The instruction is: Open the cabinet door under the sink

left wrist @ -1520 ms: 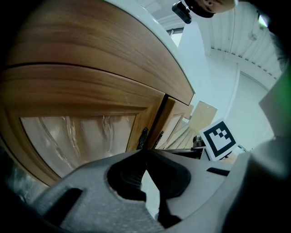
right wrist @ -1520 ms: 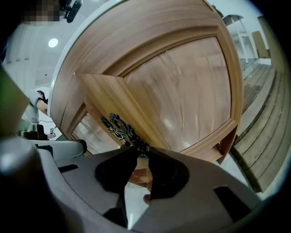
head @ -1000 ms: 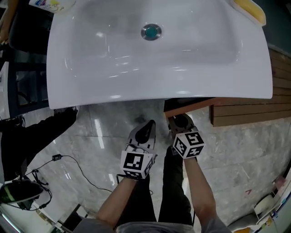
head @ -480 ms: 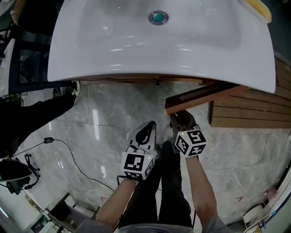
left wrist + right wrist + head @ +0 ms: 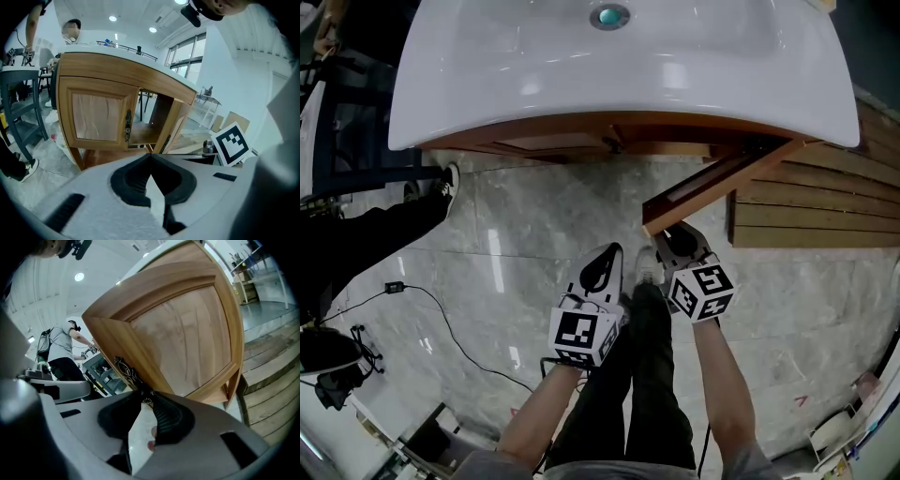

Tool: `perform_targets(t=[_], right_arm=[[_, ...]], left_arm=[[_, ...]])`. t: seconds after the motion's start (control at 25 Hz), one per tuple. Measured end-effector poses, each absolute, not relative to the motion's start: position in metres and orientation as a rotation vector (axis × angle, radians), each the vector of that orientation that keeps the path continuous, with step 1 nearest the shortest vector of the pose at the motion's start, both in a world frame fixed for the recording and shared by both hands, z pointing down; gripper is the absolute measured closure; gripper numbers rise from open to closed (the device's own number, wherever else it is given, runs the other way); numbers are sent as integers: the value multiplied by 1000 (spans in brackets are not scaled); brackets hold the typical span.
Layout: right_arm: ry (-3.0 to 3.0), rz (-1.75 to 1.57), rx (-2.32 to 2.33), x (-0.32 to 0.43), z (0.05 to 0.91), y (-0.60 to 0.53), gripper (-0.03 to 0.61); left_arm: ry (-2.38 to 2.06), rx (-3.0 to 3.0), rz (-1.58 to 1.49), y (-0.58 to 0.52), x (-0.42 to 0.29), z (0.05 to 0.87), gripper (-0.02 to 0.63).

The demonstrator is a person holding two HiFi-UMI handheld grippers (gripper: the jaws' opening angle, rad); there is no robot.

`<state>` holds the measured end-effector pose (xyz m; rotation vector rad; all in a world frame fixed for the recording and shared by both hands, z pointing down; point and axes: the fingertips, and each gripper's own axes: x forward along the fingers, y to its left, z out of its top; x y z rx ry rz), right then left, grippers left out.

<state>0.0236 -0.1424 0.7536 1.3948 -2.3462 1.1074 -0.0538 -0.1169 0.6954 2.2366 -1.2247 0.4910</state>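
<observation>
A white sink (image 5: 609, 75) tops a wooden cabinet (image 5: 562, 141). Its right door (image 5: 712, 187) stands swung out toward me, and in the right gripper view the door (image 5: 187, 343) fills the frame. My right gripper (image 5: 675, 242) is at the door's free edge. There its jaws (image 5: 146, 397) are shut on the lower end of the dark ornate door handle (image 5: 127, 372). My left gripper (image 5: 602, 270) hangs beside it, shut and empty. In the left gripper view the left door (image 5: 96, 115) is closed, with the open compartment (image 5: 150, 124) beside it.
A wooden slat platform (image 5: 811, 216) lies to the right of the cabinet. A dark chair frame (image 5: 356, 169) and another person's leg and shoe (image 5: 441, 183) are at the left. Cables (image 5: 441, 314) trail over the marble floor. My own legs (image 5: 642, 375) are below the grippers.
The right door has swung further out with my right gripper on its handle. The view has backed away, so the cabinet front shows under the sink. The left gripper has hardly moved.
</observation>
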Motion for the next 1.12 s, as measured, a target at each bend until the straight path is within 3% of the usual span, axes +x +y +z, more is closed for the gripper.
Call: perform_targets(t=[1.12], right_arm=[[-2201,1069,1733,146,756,-25,537]], left_arm=[[-966,2413,482,-37,37,696,606]])
